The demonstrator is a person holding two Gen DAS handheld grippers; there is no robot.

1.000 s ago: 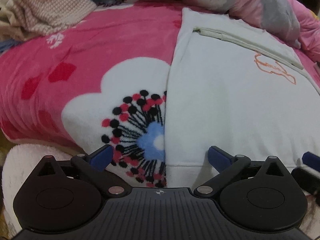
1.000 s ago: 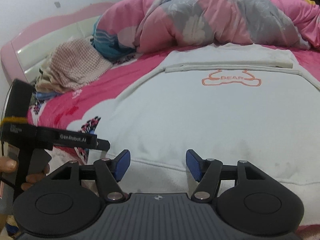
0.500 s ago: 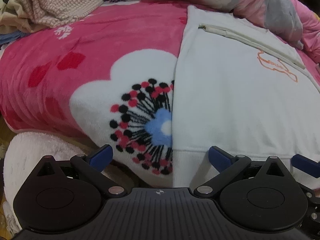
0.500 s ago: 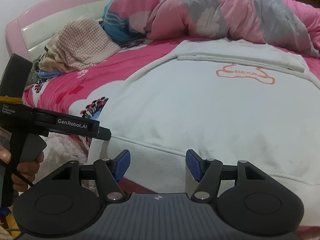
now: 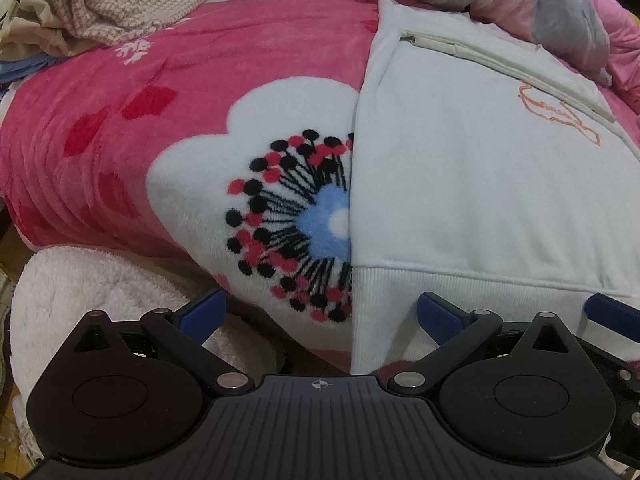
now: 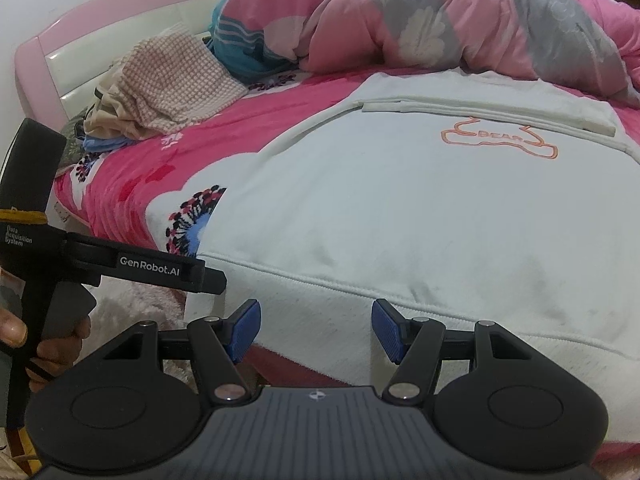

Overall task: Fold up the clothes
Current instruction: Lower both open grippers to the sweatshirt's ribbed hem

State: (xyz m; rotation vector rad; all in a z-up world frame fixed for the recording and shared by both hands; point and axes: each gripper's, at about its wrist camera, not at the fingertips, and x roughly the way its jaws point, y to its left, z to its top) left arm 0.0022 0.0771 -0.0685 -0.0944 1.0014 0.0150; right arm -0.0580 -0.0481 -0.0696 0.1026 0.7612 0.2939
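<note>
A white sweatshirt [image 5: 480, 184] with an orange bear outline [image 6: 500, 140] lies flat on the pink blanket, a sleeve [image 6: 480, 110] folded across its top. My left gripper [image 5: 320, 312] stands open at the near left corner of the ribbed hem [image 5: 400, 292], and the cloth's corner lies between its blue pads without being pressed. My right gripper [image 6: 316, 330] is open just before the hem [image 6: 360, 288], further along to the right. In the right wrist view the left gripper [image 6: 208, 278] shows from the side, held by a hand [image 6: 16, 328].
The pink flower blanket [image 5: 160, 100] covers the bed. A pile of clothes [image 6: 168, 84] lies at the far left near the headboard [image 6: 100, 48]. A bunched pink and grey duvet [image 6: 400, 20] lies behind the sweatshirt. A white fluffy cloth [image 5: 88, 292] lies below the bed's edge.
Both views have shifted a little, and more of the ribbed hem shows in the left wrist view. The sweatshirt lies as before and both grippers stay open.
</note>
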